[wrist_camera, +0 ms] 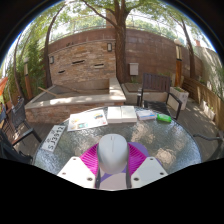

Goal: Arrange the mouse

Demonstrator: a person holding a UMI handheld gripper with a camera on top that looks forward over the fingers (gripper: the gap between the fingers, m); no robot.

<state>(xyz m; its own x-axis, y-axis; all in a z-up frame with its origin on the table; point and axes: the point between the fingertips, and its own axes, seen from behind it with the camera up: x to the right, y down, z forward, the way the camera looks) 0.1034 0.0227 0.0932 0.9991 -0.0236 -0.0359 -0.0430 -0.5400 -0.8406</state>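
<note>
outdoor patio, brick wall (pixel 85 55) and trees behind. round glass table (pixel 170 140) up front, rim curving off on both sides. white mouse (pixel 112 152) sits between gripper (pixel 112 172) fingers, purple pads (pixel 92 158) snug along both flanks, so looks clamped on it, narrow spread. papers (pixel 88 119) and booklets (pixel 122 113) crowd far edge, small green thing (pixel 164 118) beside them. bare glass both sides of mouse, decent room there.

white mouse (pixel 112 152) between magenta pads (pixel 92 157); white fingers (pixel 78 172). at 12 o'clock, a red-brown brick wall (pixel 85 60); at 1, a green object (pixel 163 118).
</note>
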